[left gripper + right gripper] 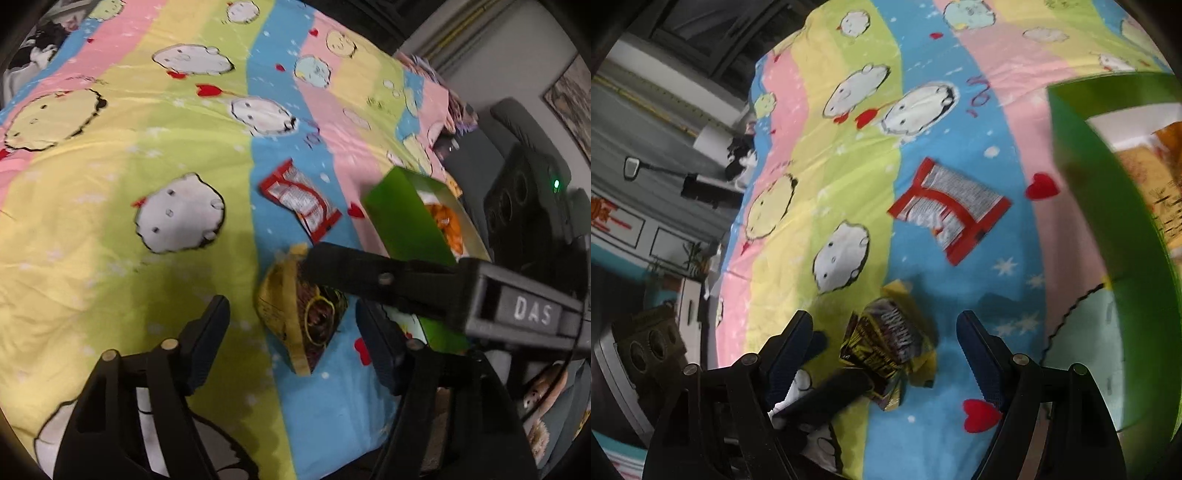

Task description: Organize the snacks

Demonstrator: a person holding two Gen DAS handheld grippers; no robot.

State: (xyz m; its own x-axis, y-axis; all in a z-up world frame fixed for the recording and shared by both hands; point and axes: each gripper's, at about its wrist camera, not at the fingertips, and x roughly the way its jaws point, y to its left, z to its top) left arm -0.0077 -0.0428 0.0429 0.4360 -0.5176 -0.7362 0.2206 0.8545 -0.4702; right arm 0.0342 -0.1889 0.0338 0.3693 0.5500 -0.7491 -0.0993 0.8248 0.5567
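A yellow and dark snack packet point(303, 314) lies on the cartoon bedsheet point(147, 184), between the fingers of both grippers. My left gripper point(295, 339) is open around it. My right gripper point(886, 354) is open too, and its finger point(369, 273) reaches in over the packet's top in the left wrist view. The same packet point(890, 343) shows in the right wrist view. A red and white snack packet point(301, 199) lies flat beyond it, also seen in the right wrist view point(953, 206). A green box point(410, 218) with orange snacks inside stands to the right.
The green box point(1108, 229) fills the right side of the right wrist view. The bed's right edge drops off by a dark speaker point(524, 206) and a grey chair. A desk and wall lie beyond the bed's left edge point(738, 206).
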